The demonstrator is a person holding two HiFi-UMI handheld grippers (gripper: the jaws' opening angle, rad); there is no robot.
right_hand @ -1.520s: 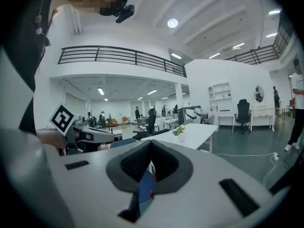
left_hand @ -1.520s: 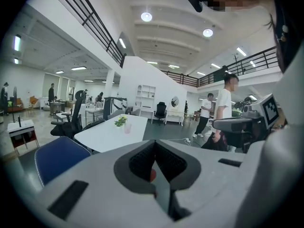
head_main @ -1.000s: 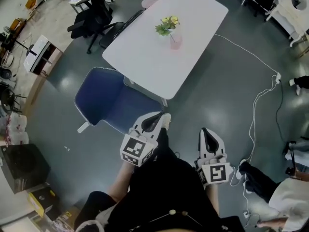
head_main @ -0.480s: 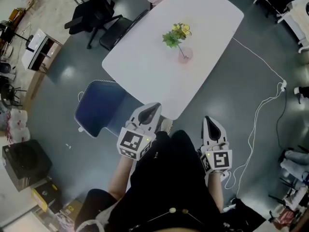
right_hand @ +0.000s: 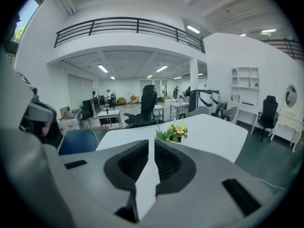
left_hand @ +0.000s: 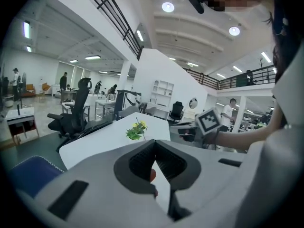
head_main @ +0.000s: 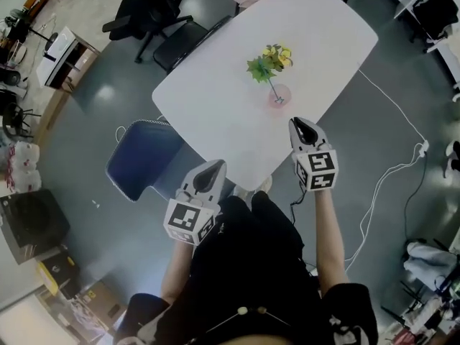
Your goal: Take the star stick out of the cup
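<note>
A small pink cup (head_main: 279, 96) stands on the white table (head_main: 215, 99), near its right edge. A green and yellow stick (head_main: 269, 60) rises out of it; its exact shape is too small to tell. My right gripper (head_main: 298, 123) is raised to the table's near edge, just short of the cup. Its jaws are opening, a narrow gap shows, and nothing is between them. In the right gripper view the yellow-green top (right_hand: 174, 132) sits just above the right gripper (right_hand: 151, 144). My left gripper (head_main: 213, 165) hangs low by the person's lap, shut and empty.
A blue chair (head_main: 144, 167) stands at the table's near left corner. Black office chairs (head_main: 151, 9) are beyond the table's far left side. A white cable (head_main: 392, 171) runs over the floor on the right. A black box (head_main: 32, 225) sits at far left.
My right gripper has risen from beside the person's lap up to the table edge near the cup. The left gripper has stayed low. The table has drawn closer in the head view.
</note>
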